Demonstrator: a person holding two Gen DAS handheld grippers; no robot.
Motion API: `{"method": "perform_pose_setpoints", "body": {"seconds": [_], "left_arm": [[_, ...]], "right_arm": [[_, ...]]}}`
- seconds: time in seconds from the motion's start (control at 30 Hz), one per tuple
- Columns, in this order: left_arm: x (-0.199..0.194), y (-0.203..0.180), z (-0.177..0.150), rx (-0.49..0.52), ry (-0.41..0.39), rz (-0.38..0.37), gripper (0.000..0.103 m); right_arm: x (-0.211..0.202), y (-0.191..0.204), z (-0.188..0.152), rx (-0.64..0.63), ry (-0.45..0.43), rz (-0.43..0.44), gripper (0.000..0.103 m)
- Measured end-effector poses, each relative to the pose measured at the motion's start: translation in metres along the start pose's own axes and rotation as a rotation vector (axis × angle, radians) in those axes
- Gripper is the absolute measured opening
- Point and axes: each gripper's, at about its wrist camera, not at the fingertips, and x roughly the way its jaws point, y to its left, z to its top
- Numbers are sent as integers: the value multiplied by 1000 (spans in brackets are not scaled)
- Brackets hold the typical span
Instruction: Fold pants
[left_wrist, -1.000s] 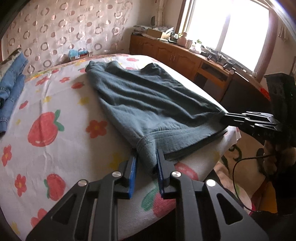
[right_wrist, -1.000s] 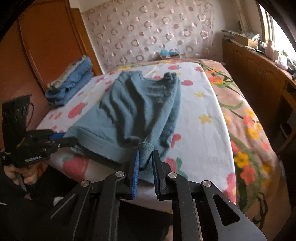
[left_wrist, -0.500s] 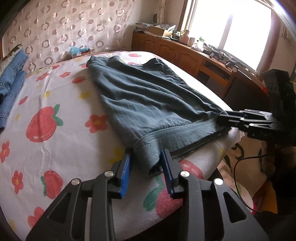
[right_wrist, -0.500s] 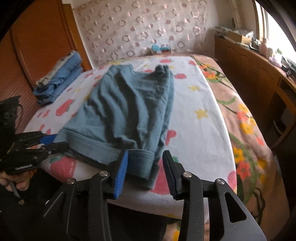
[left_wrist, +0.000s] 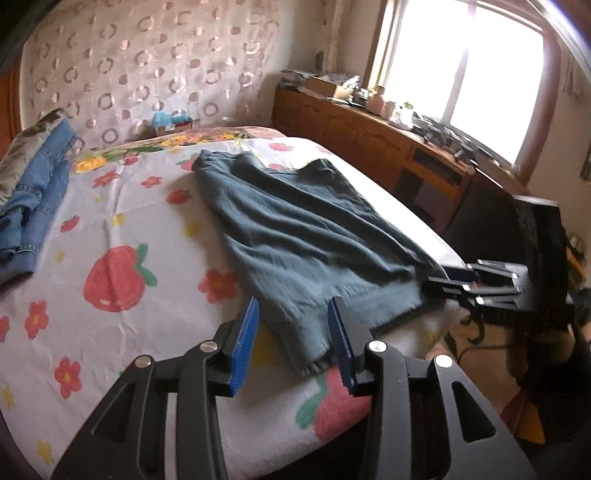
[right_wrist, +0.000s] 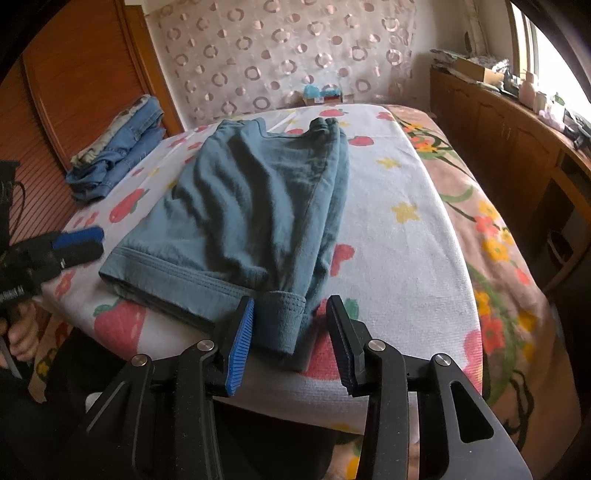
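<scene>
We have the pants (left_wrist: 306, 236) spread flat on the bed (left_wrist: 122, 332), running from the frame's centre up toward the upper middle in both views, with the near hem lying at the bed's front edge. Our left gripper (left_wrist: 293, 341) is spread wide, its blue pads either side of one hem corner and, as far as we can see, not pressing it. Our right gripper (right_wrist: 290, 339) is spread just as wide around the other corner, where the cuff is turned up into a thick roll; nothing is pinched on either side. In the left view the right gripper (left_wrist: 476, 282) shows at centre right, beside the hem's far end.

We judge the step in hand to be taking a fresh hold for the next fold. To do it well, we should seat each pad pair well over the hem band rather than its tip, so that all layers are caught together, and shut both sides evenly. The rolled cuff on the right looks bulky, so we may need to bite deeper there or it could slip. Then we should lift both corners level and carry them toward the waist end at the top of the frame, keeping the cloth taut between us so the ripples in the middle do not fold in. The jeans (right_wrist: 118, 147) at upper left lie well apart and need no care.
</scene>
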Motion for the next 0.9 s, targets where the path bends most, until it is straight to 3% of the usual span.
{"method": "perform_pose_setpoints", "body": {"seconds": [0.3,0.6,0.63,0.7,0.8,0.9], "left_arm": [[31,4,-6,-34,90,-4,38],[31,-4,-14,-30,126,-51,38],[31,-5,-15,-37,137,-92,38],[30,-7,-14,-36,139,-83,38],[31,-3,-13,-57,136,-93,31],[30,3,-11,-77,132,-108,15]], "right_arm": [[0,0,0,-3,0,4,39],[0,-1,2,-6,6,46,29],[1,-2,2,-3,6,55,26],[1,-3,2,5,3,84,17],[1,-2,2,-3,-4,109,13],[1,-1,3,-2,-13,113,11]]}}
